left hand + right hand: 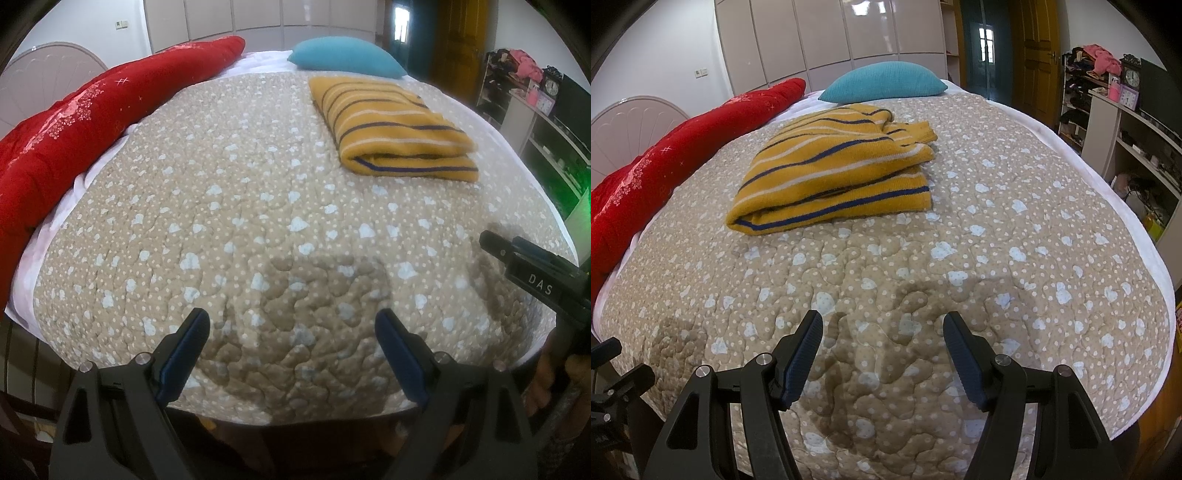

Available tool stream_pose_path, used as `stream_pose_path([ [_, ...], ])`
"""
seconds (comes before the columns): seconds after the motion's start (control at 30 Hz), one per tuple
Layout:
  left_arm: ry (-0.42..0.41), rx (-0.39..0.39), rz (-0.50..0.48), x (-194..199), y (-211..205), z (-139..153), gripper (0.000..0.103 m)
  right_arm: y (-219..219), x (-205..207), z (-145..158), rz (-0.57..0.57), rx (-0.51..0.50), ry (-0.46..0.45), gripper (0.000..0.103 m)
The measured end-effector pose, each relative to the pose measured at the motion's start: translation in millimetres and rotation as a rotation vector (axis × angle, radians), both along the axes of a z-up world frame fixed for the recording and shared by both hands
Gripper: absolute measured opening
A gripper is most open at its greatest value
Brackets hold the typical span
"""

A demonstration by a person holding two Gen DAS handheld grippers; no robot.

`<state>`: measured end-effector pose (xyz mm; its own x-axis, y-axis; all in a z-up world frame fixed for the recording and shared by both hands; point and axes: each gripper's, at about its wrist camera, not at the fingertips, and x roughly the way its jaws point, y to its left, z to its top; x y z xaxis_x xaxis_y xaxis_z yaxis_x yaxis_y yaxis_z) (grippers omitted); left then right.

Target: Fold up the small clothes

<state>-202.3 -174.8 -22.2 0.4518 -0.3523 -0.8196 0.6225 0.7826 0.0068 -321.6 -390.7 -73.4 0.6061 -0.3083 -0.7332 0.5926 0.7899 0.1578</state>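
Sweater (831,173): folded, far on quilt (1015,258).
Axis: runs near-to-far.
Left gripper (291,328): jaws apart, empty; sweater far-right.
Right gripper (882,332): jaws apart, empty; sweater far-left, seemingly nearer.

Folded sweater on the quilt, both grippers hanging over the near edge of the bed.

From the left gripper (291,328) the sweater (391,129) lies on the quilt (221,221) at about 1 o'clock, well apart; from the right gripper (882,332) it lies at about 11 o'clock. The pillow (347,57) sits just behind the sweater at 12 o'clock. The rolled duvet (92,122) runs along the quilt's 9-to-11 o'clock side. Shelves (1115,122) stand off the bed at 2 o'clock.
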Motion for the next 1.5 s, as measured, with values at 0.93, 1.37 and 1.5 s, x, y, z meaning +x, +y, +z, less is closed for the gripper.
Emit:
stream_pose_path([
  [0.93, -0.069, 0.025, 0.014, -3.1, 2.8, 3.1, 0.090, -0.8, -0.7, -3.2, 0.000, 0.000, 0.004, 0.074],
  [1.37, -0.080, 0.032, 0.020, -4.5, 0.5, 4.7, 0.090, -1.0, -2.3, -4.8, 0.000, -0.004, 0.005, 0.075],
  [1.5, -0.079, 0.032, 0.020, -4.5, -0.1, 4.1, 0.090, 0.1, -1.0, -4.4, 0.000, -0.004, 0.005, 0.075],
])
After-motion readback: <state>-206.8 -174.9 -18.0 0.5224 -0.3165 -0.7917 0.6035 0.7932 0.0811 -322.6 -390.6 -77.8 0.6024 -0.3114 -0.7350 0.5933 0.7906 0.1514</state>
